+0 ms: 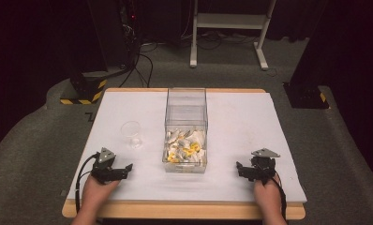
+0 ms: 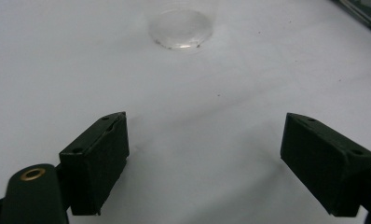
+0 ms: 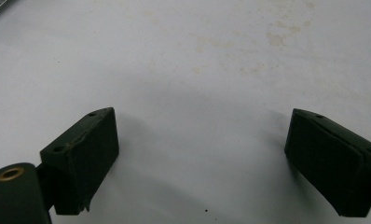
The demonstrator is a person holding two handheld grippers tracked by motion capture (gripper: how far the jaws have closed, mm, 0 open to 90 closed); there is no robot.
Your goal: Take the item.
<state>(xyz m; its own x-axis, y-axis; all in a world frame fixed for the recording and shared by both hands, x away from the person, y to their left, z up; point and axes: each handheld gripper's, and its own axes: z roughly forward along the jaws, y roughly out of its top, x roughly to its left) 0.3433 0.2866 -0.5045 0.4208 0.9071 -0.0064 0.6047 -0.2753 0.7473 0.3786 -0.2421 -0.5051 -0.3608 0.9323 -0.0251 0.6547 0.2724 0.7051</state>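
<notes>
Judging by its thin clear wall, we expect the plastic cup (image 1: 131, 133) to be light and easily crushed, best held gently at mid-height. Our left gripper (image 2: 204, 158) and right gripper (image 3: 200, 158) rest near us with jaws spread wide, empty, either side of the clear box (image 1: 186, 112) of small pieces.

We see the white table (image 1: 250, 122) lit brightly from above, while the room beyond it falls into near black. The high view is soft and grainy. In the left gripper view the near jaws are blurred, soft shadows spread beneath them, and glare glints on the clear cup (image 2: 181, 29) ahead of the left gripper (image 2: 204, 161). Between the right gripper's (image 3: 202, 161) jaws a grey shadow pools; faint yellowish stains lie ahead.
</notes>
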